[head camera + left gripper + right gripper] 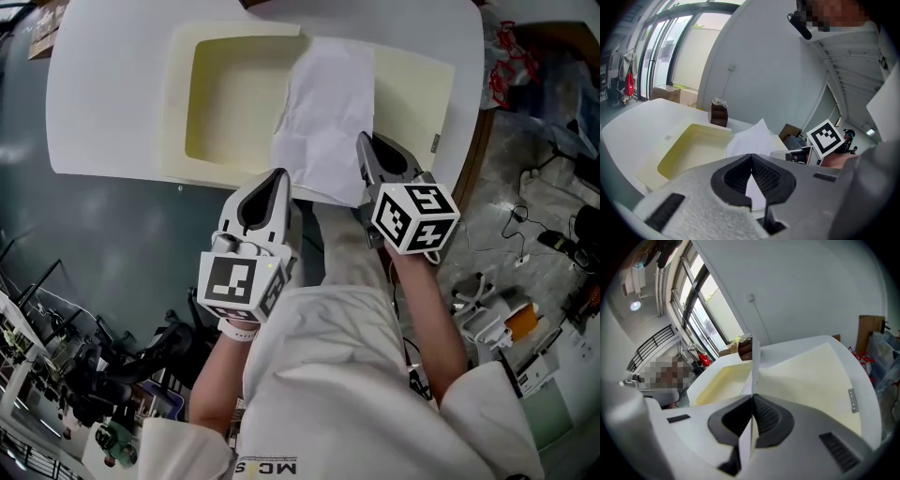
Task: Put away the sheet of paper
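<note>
Your left hand-held gripper [278,176] and right hand-held gripper [364,141] both pinch the paper [323,112] over the tray [180,94], so pulling them apart could tear it.

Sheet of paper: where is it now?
Head view, centre: the sheet of paper lies across the cream tray, near edge clamped in the right hand-held gripper.

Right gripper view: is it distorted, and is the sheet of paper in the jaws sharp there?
Right gripper view: strongly fisheye, the window frames bow and the corners go dark; the sheet of paper, edge-on in the right gripper, looks slightly soft. Head view: even light, and the paper's creases read sharply.
</note>
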`<state>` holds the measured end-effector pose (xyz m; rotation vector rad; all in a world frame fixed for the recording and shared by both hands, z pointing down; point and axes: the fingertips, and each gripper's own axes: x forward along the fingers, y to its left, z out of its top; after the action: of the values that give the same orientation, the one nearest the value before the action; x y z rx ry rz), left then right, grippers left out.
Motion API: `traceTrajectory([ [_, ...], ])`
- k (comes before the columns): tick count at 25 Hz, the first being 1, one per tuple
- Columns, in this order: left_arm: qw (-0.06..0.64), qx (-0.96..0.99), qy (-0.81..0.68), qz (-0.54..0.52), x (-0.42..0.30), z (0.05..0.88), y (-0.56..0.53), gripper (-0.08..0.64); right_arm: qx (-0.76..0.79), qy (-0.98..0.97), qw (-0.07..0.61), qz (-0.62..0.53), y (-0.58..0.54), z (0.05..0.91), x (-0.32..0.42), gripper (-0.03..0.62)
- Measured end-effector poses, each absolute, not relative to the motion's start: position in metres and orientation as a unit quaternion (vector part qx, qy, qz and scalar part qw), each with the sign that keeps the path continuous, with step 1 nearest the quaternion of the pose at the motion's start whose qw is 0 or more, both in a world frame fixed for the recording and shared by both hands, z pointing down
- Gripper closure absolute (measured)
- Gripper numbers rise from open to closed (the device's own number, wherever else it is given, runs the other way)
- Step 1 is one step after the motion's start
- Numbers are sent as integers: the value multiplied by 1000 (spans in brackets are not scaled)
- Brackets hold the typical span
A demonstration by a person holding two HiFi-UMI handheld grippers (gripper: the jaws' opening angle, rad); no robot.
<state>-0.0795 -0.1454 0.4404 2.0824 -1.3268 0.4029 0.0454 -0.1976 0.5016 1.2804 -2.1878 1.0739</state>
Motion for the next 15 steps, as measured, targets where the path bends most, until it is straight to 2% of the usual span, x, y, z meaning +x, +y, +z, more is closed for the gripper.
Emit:
traceTrajectory([
  [15,336,768,-524,151,-110,469,-154,534,436,-755,164,461,-221,551,-36,578],
])
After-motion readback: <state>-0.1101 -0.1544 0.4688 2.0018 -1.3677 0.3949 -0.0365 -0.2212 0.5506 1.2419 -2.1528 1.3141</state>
